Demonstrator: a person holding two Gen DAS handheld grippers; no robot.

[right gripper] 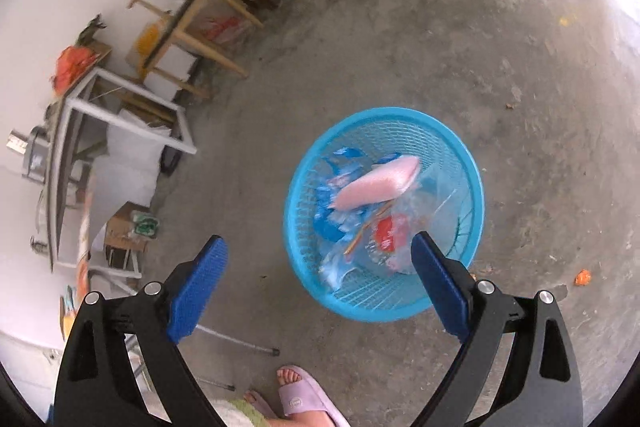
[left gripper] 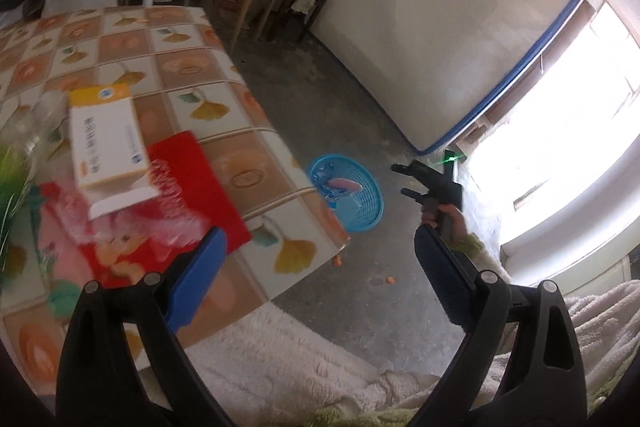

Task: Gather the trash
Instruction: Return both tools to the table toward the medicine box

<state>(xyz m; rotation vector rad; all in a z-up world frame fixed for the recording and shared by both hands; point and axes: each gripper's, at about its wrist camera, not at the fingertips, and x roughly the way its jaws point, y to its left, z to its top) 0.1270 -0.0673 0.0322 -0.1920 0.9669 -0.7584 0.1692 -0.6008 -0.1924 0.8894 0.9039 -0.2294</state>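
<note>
- Right gripper (right gripper: pixel 320 267): jaws apart, empty, above the basket (right gripper: pixel 316 291).
- Left gripper (left gripper: pixel 320 259): jaws apart, empty.
- Box (left gripper: pixel 108 143) on the table (left gripper: pixel 224 107), at ten o'clock: light, stiff card; pinch its narrow edges.
- Wrap (left gripper: pixel 172 223) beside it: flimsy, slippery.

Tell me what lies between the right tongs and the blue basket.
Nothing: in the right wrist view the open right tongs hang above the blue basket, with only air and bare concrete floor around.
</note>
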